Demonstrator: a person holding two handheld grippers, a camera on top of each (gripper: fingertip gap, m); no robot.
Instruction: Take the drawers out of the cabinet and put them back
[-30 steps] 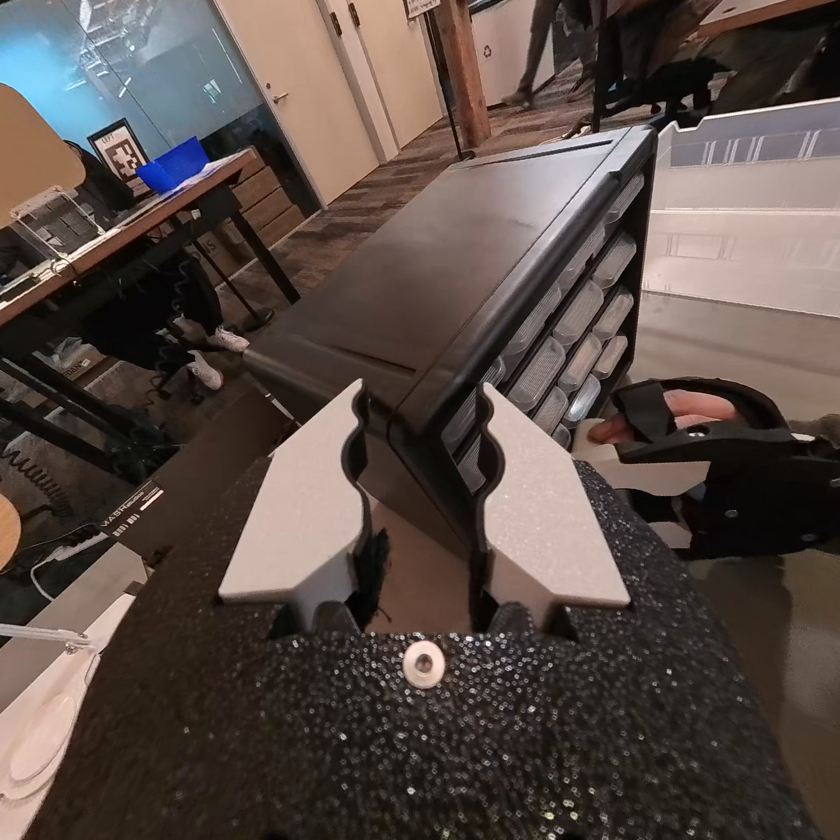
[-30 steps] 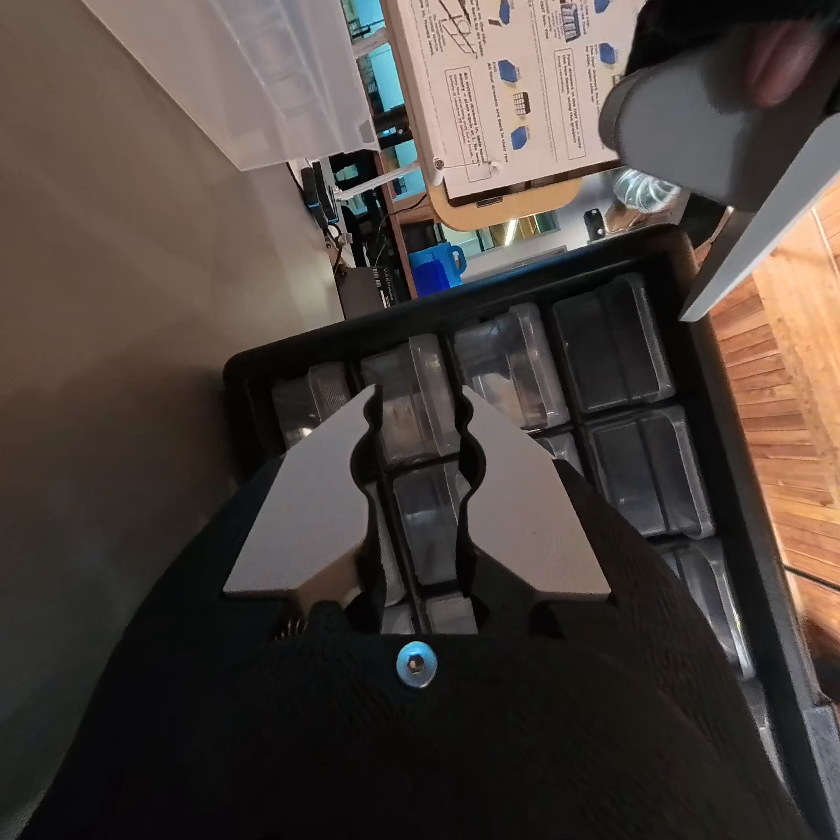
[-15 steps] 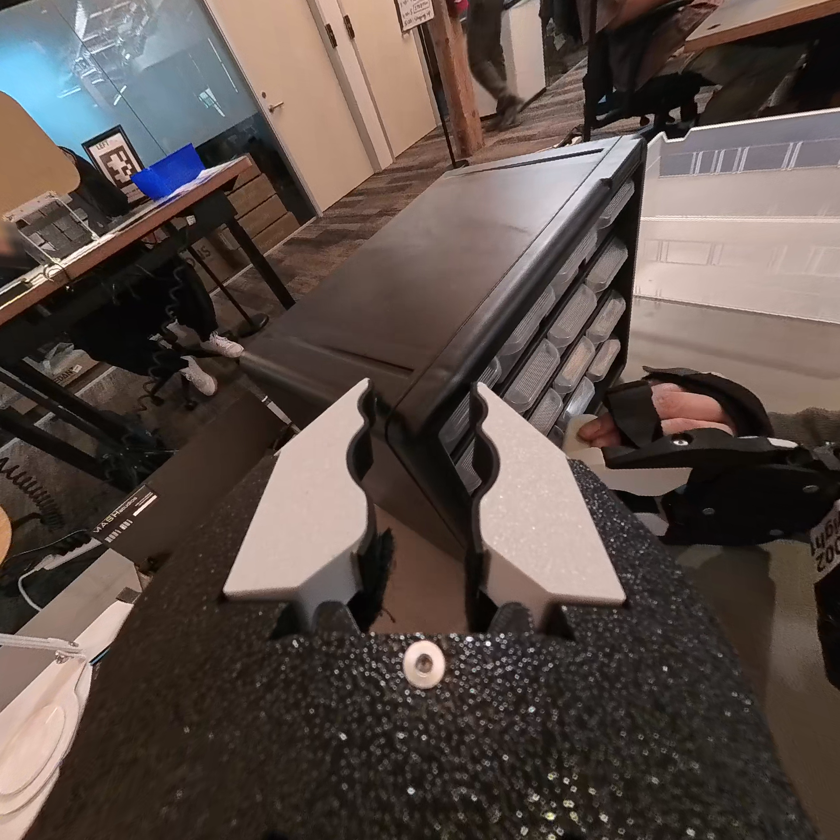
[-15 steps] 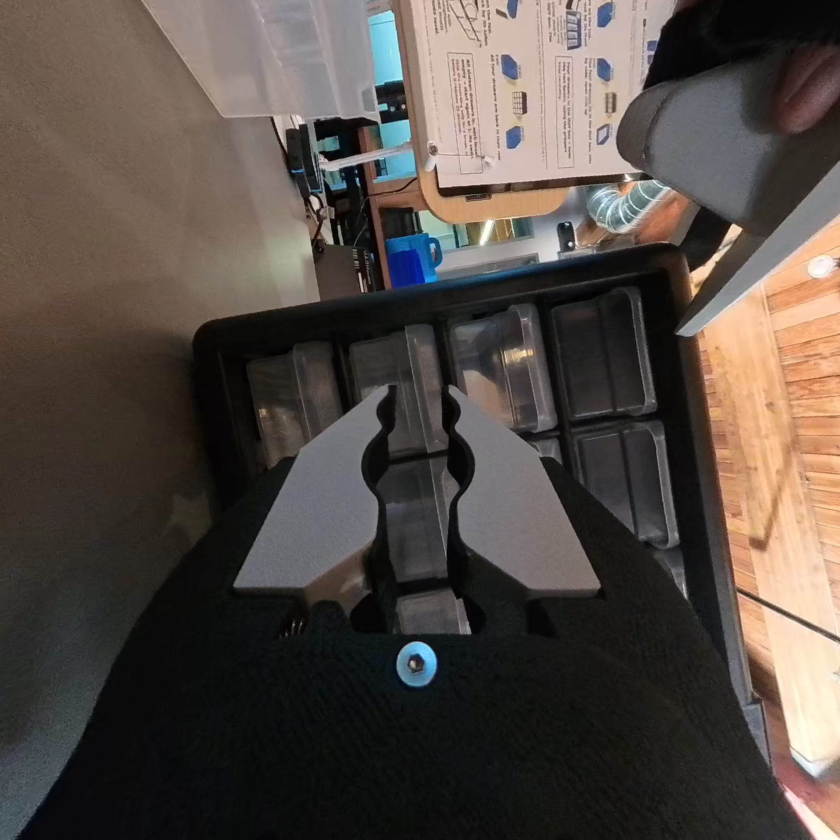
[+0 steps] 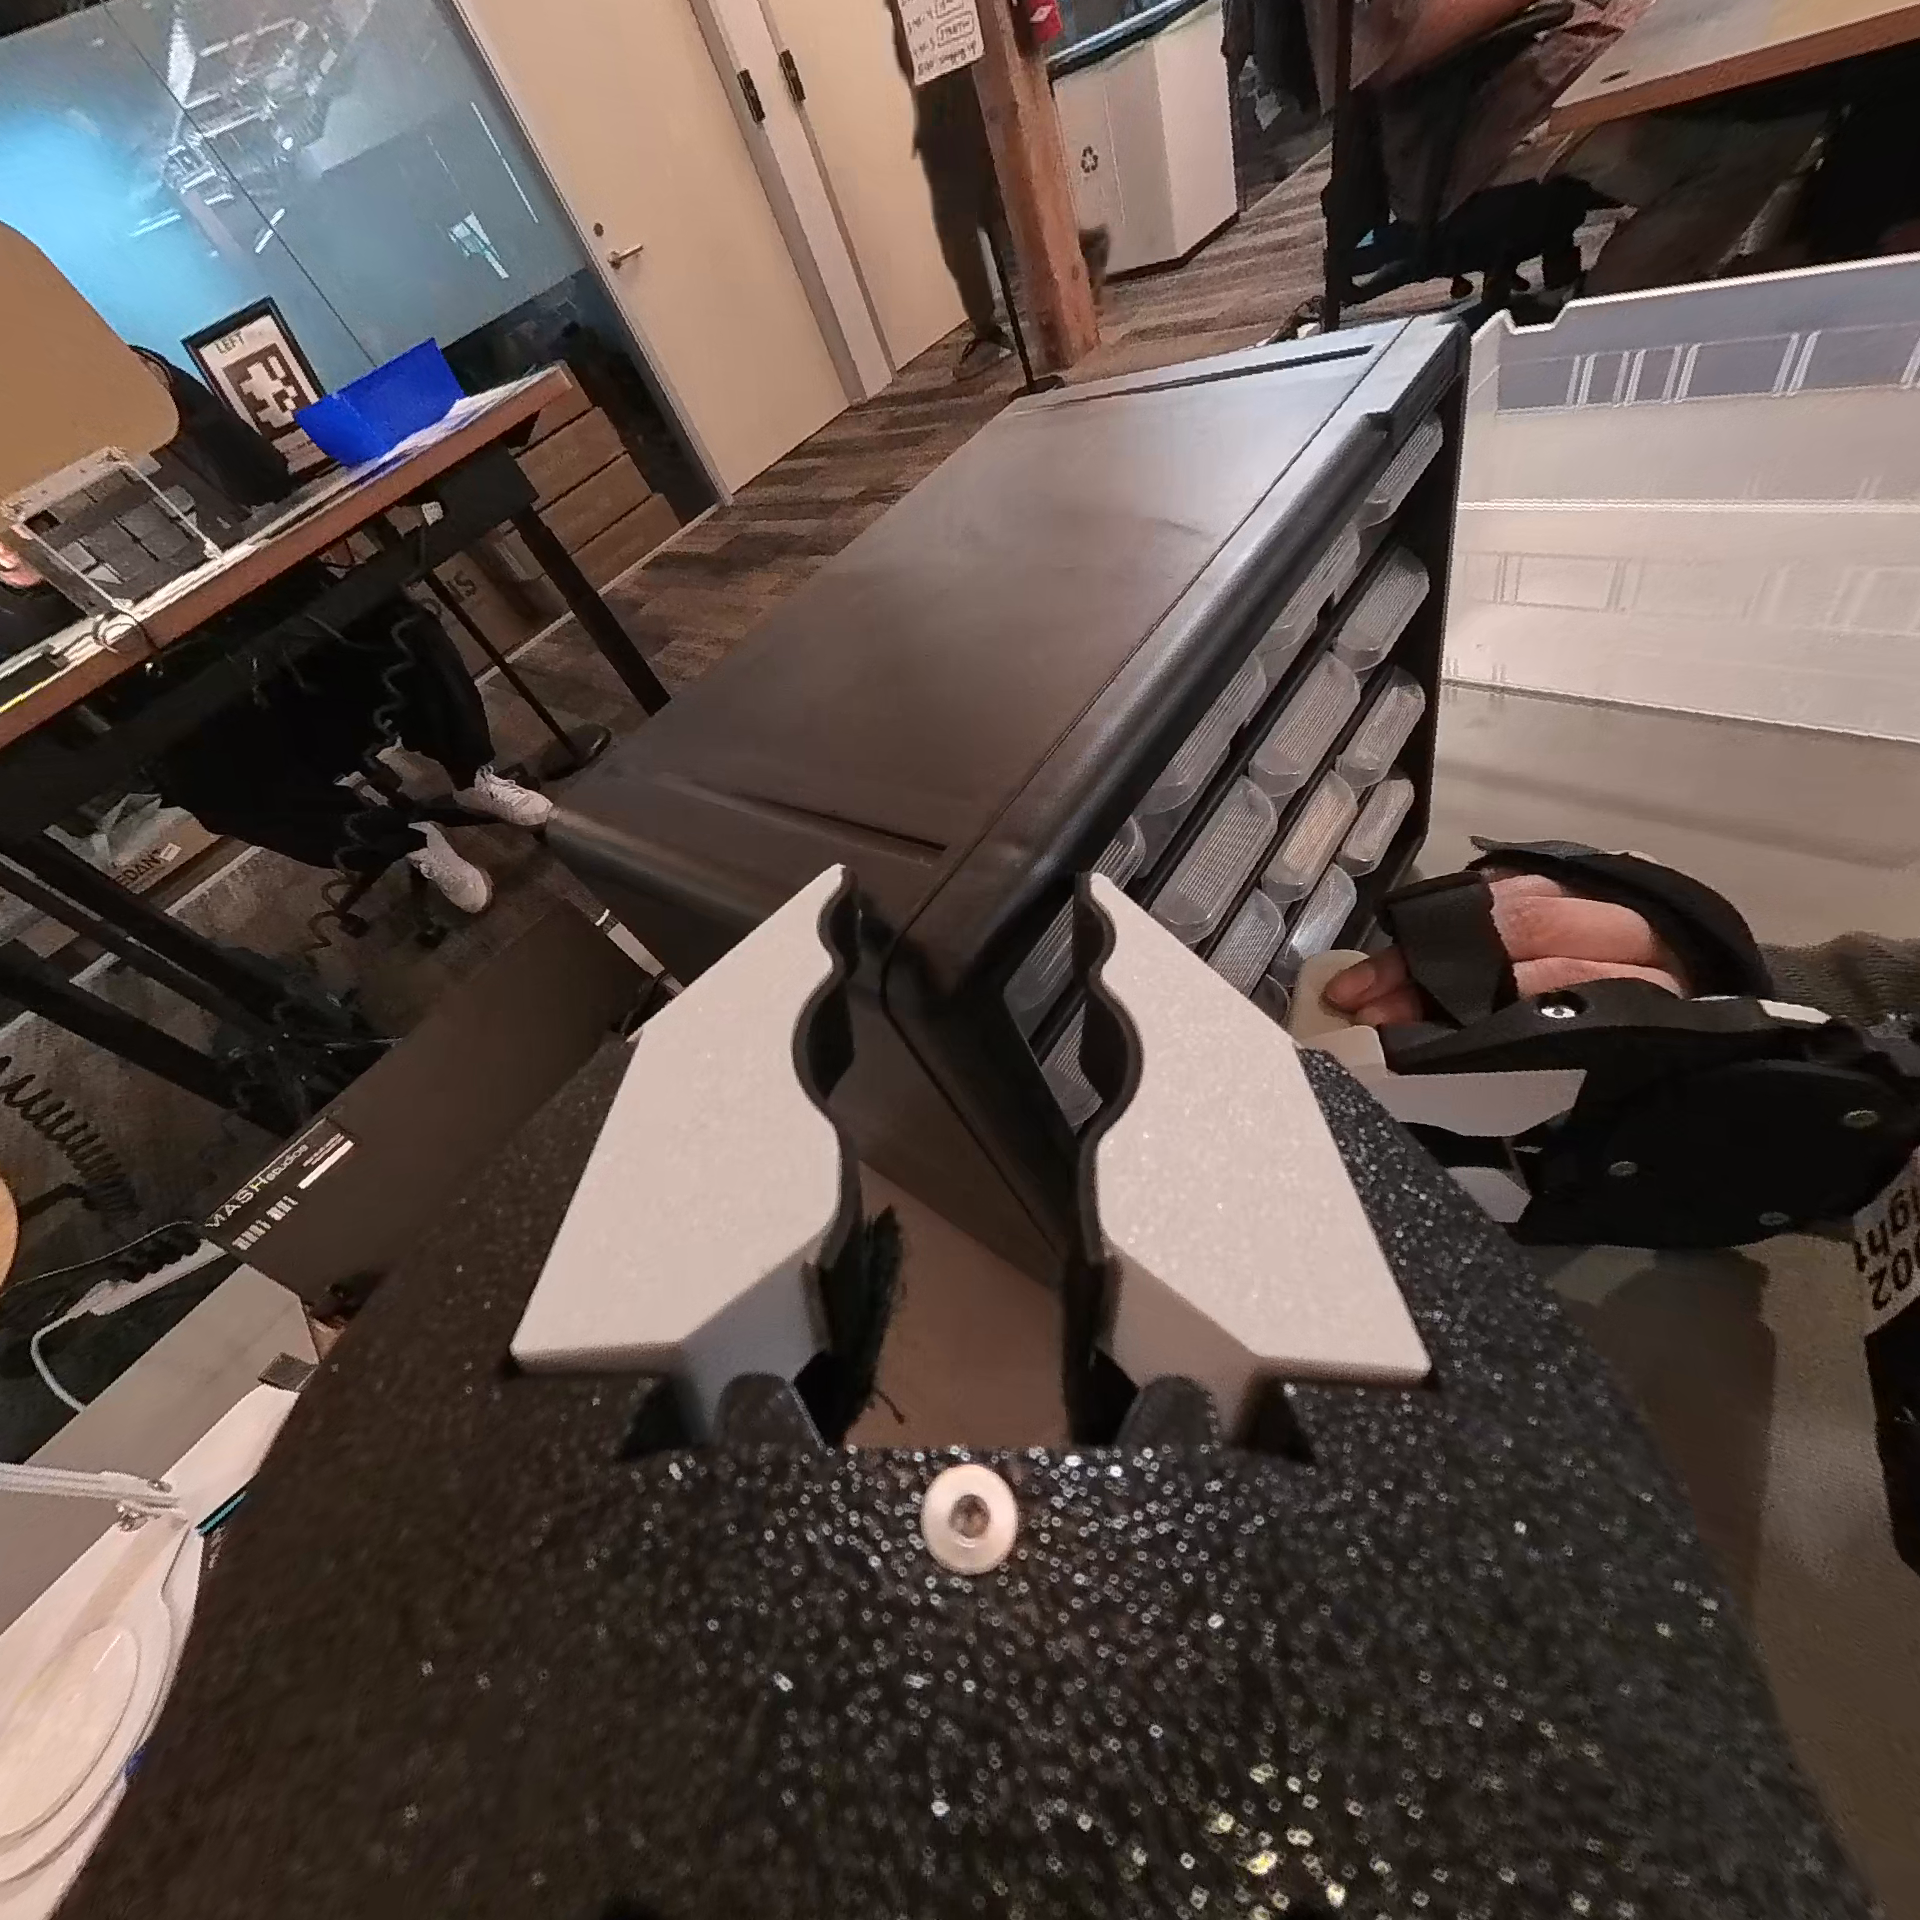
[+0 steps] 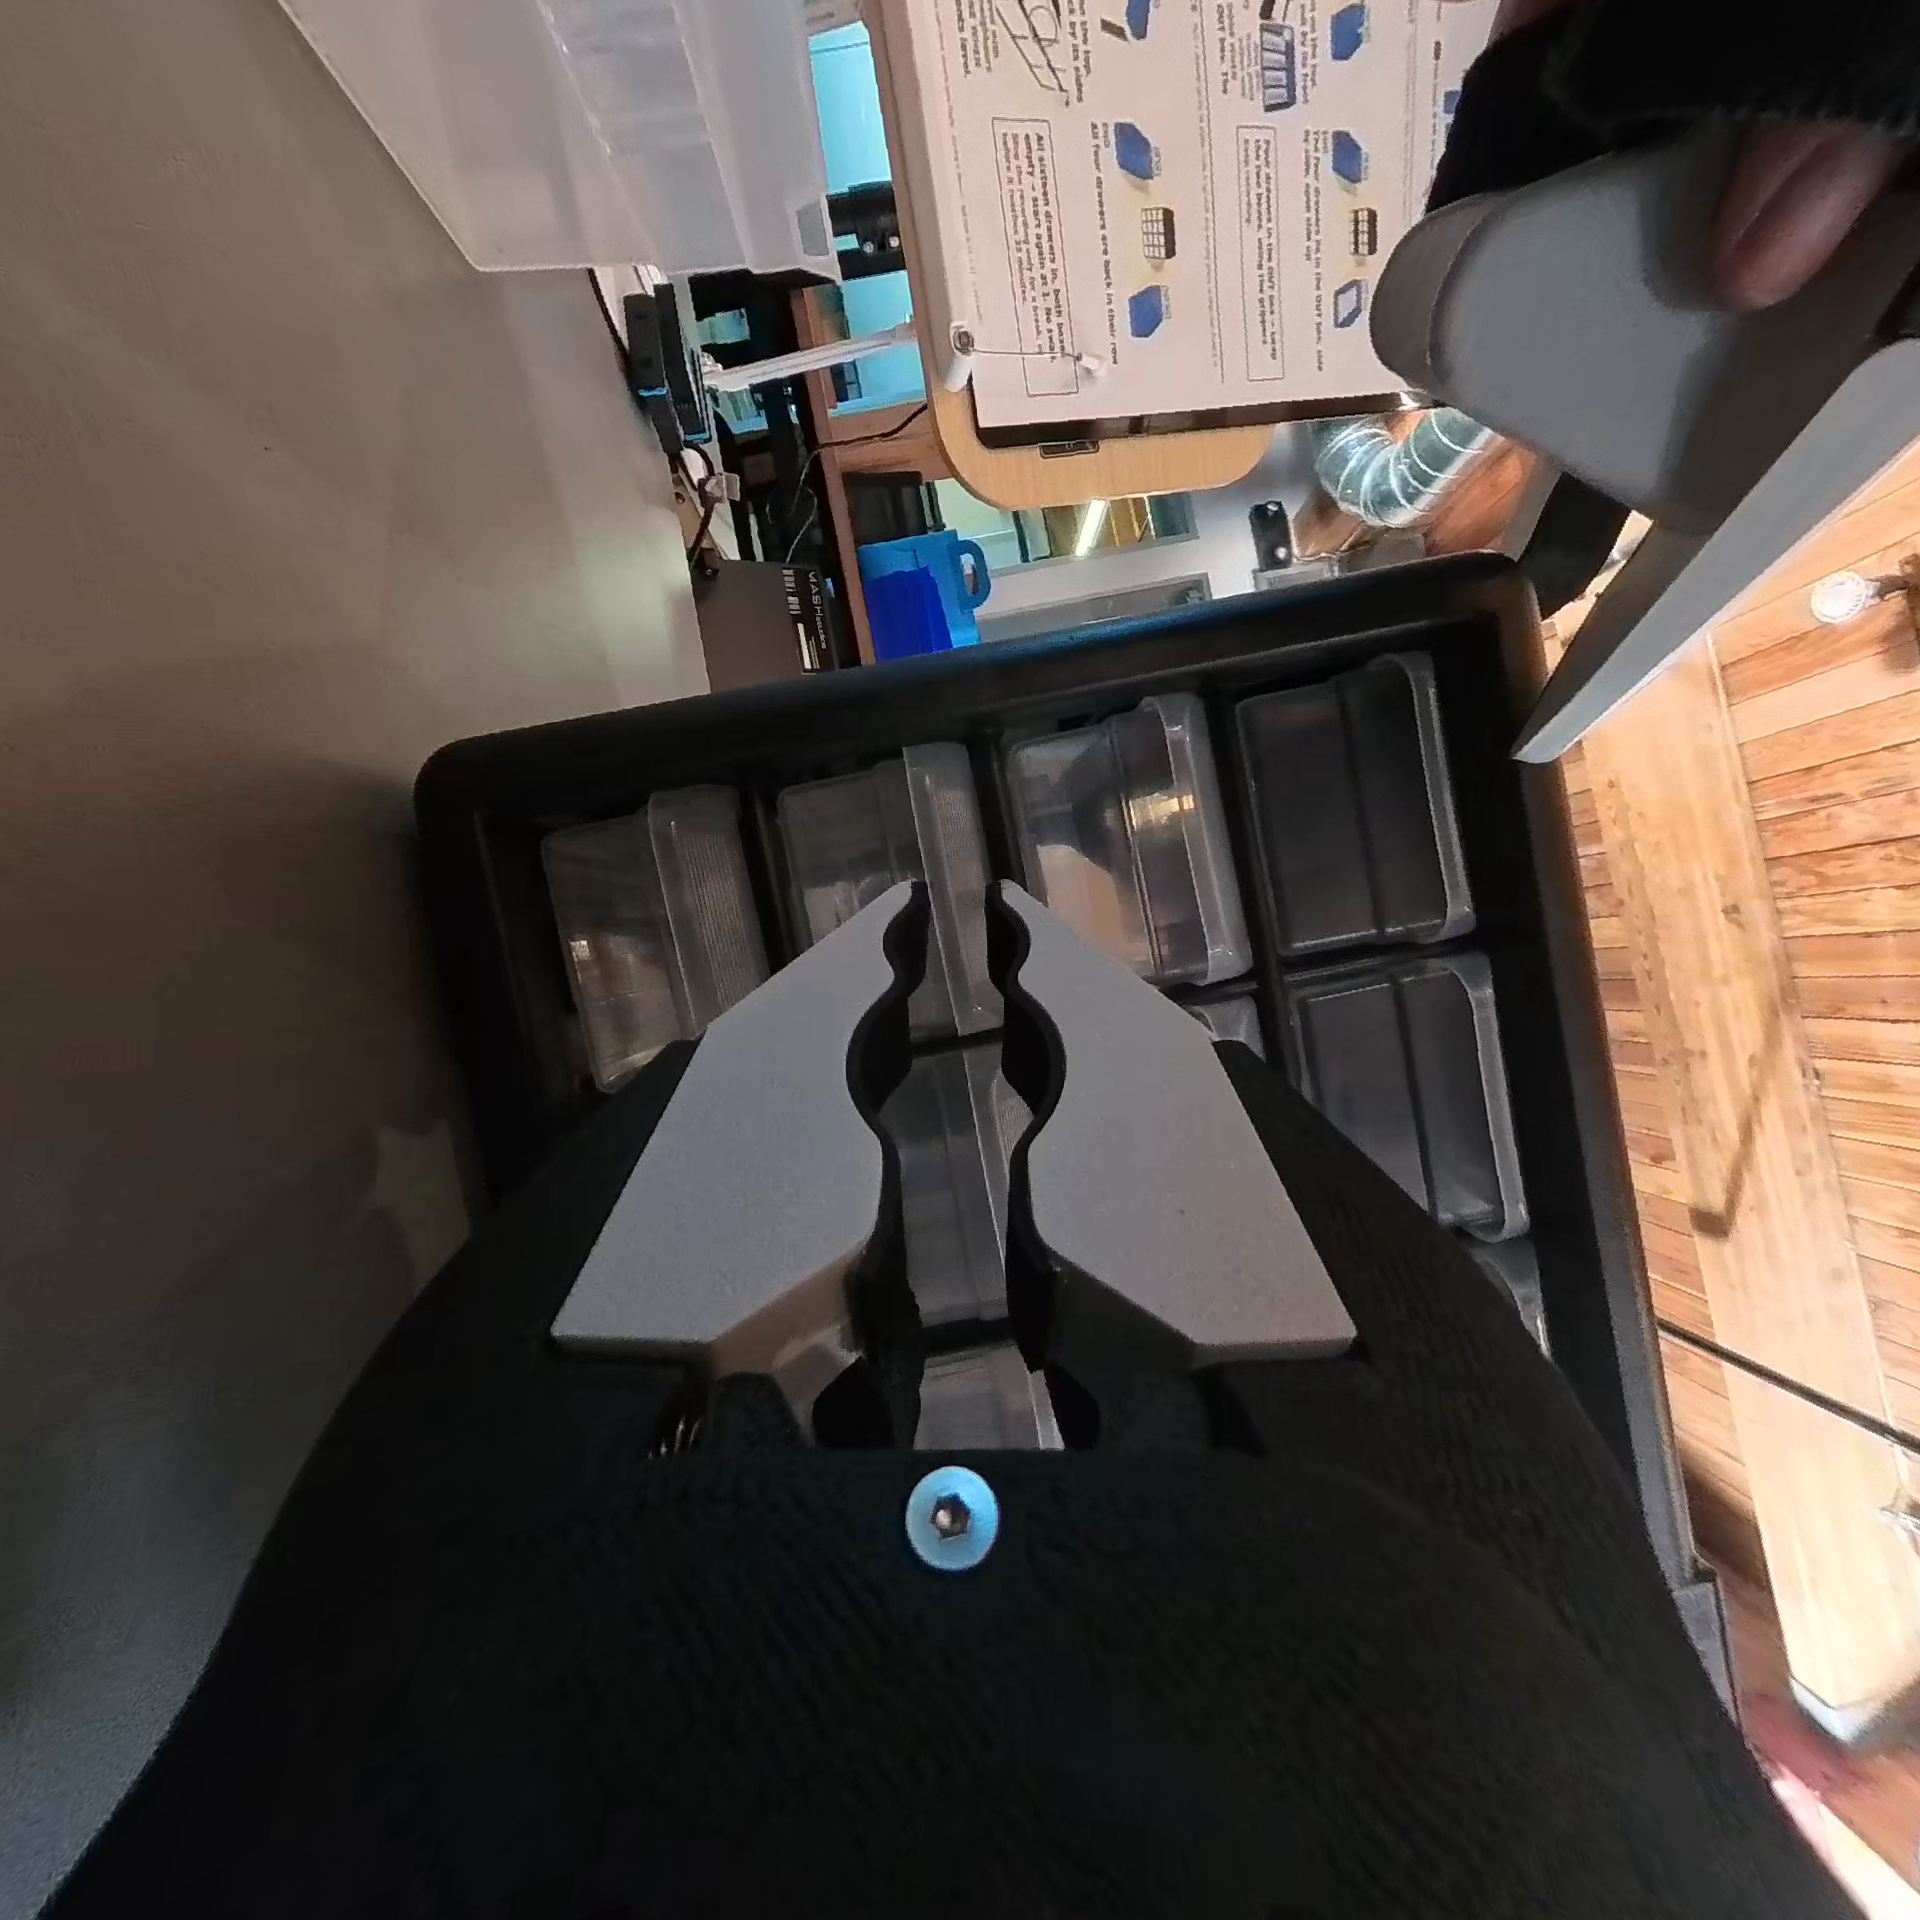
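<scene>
Black cabinet (image 5: pixel 997 582), clear drawers (image 6: pixel 1132 842), printed sheet (image 6: pixel 1153 197)

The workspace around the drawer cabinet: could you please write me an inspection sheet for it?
Surface: grey-brown table, no spills seen.
Job's things: black cabinet upright on the table; the visible clear drawers sit in their slots.
Clutter: translucent bin behind the cabinet.
Grippers: left gripper has its jaws apart, straddling the cabinet's top front corner; right gripper has its jaws narrow around a drawer handle, grip not confirmable.
Cables: coiled cable on the floor to the left, off the table.
Surroundings: desk with a blue tray; person standing near a wooden post.
</scene>
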